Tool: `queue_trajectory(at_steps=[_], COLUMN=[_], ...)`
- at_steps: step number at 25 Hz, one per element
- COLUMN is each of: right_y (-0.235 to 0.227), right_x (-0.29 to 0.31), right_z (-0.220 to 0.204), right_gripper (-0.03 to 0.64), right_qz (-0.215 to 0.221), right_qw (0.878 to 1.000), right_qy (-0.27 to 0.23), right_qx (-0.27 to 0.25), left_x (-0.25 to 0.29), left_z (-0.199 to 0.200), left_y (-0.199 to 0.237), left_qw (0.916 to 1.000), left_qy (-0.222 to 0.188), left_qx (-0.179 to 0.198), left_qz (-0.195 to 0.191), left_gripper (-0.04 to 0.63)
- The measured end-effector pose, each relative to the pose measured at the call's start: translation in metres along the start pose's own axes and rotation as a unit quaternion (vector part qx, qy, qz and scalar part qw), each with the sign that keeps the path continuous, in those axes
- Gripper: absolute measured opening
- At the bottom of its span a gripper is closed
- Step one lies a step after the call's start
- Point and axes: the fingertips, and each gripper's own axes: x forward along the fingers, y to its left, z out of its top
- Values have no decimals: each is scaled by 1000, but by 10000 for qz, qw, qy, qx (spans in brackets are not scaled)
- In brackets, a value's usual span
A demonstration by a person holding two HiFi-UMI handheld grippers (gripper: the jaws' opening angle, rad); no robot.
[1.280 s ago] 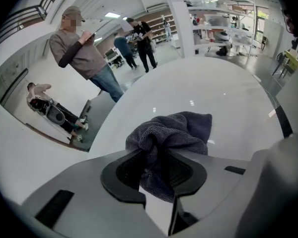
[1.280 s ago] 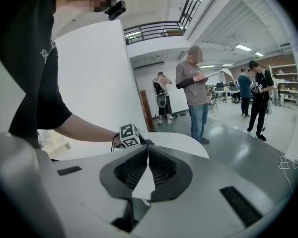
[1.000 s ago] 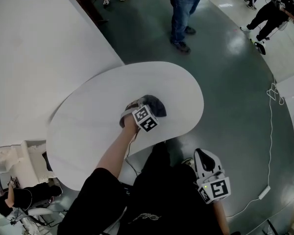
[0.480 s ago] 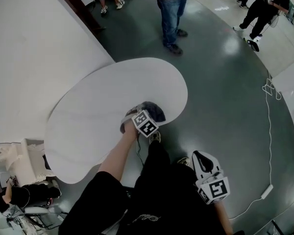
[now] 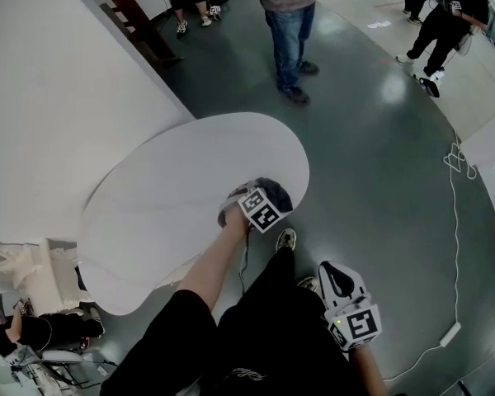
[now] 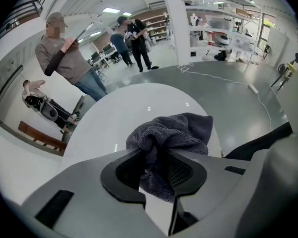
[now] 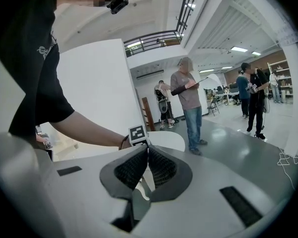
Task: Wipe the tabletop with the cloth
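The dark grey terry cloth [image 6: 175,131] sits pinched between the jaws of the left gripper [image 6: 157,157]; the jaws stand partly open, clamped on a fold of it, and the rest bunches out in a loose wad just beyond their tips; in the head view the cloth [image 5: 278,193] appears to press on the white, rounded, glossy tabletop [image 5: 161,209] directly under the steeply down-pointing left gripper [image 5: 256,195]. The table's rim curves just to the right of that claw, and the broad white surface spreads away beyond it and to its left; wiping looks under way, with the cloth working the rim-side lobe. No dirt, streak or damp track shows on the tabletop [image 6: 139,100], so how much is already wiped cannot be told; by the cloth's place, the wide stretch to the claw's left likely remains. The right gripper [image 7: 147,155] has its jaws together on nothing; in the head view the right gripper [image 5: 340,283] hangs idle over the dark polished floor [image 5: 388,163], well apart from the table. A person in blue jeans [image 5: 289,31] stands on that floor beyond the table's far edge.
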Motion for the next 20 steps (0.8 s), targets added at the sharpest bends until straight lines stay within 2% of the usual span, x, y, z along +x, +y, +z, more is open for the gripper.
queue_trajectory(at_steps=[4,8,20], right_y=[-24,-51,-82], right_x=[16,36,105], right_z=[11,22,48], right_gripper=[14,14,14], right_qz=[-154,-264,-442], right_qw=[9999,9996,9985], right_qy=[4,38,318], right_qx=[71,97,42], left_x=[14,32,69], left_z=[17,32,77], left_y=[30,71,152], left_qw=[10000,9996,9995], left_qy=[-47,-40,-302], left_qx=[-28,-278,-69], left_qz=[-39,-27,-93], left_gripper=[109,110,112])
